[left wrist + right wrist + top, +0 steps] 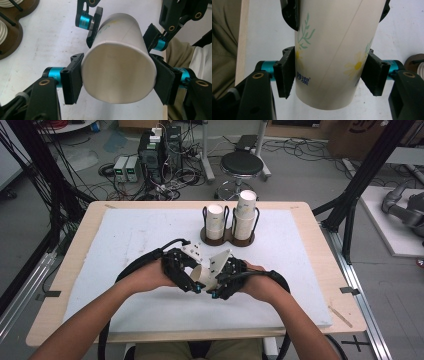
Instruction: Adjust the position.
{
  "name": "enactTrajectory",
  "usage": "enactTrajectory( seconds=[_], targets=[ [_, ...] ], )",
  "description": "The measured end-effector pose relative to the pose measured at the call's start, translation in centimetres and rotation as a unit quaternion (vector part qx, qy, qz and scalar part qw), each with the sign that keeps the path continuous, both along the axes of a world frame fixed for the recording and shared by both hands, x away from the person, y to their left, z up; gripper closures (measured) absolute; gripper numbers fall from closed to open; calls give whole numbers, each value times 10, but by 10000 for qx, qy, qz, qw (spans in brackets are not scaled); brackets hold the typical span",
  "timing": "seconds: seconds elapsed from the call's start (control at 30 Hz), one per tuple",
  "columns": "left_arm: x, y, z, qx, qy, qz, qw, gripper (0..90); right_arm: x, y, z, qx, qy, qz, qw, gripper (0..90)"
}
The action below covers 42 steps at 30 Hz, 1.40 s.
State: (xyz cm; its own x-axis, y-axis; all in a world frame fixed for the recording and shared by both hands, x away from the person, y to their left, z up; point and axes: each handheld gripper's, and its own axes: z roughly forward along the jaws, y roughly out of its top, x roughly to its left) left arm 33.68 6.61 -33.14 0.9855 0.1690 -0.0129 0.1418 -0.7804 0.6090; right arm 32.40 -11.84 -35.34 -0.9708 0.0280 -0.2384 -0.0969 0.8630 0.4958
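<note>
A white paper cup printed with daisies and green leaves lies tilted between both grippers, just above the white mat. My left gripper is shut on its wide end, a pad pressed on each side. My right gripper is shut on the same cup near its narrow end, and its pads also press on the cup farther along in the left gripper view. In the high view the left gripper and right gripper meet at the front middle of the table.
A dark wooden cup holder with wire loops stands at the back middle of the mat, holding two stacks of paper cups. The holder lies a short way beyond the grippers. A stool, cables and boxes sit on the floor beyond the table.
</note>
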Motion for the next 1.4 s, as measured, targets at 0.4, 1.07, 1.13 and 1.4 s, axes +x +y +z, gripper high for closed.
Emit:
enactTrajectory(
  seconds=[0.4,1.07,1.13,1.4],
  targets=[
    [-2,-1,-5,-286,-98,-105,9995,231,0,-2,-1,2,47,-82,10000,385],
    [2,31,2,-1113,-180,247,9933,209,8,-35,-14,391,183,-572,9974,383],
    [4,39,-1,-1306,-121,433,9904,209,8,-42,-17,567,214,-664,9959,382],
    [8,71,-18,-2065,-106,1207,9709,206,5,-75,-29,1638,360,-1172,9789,377]
  ],
)
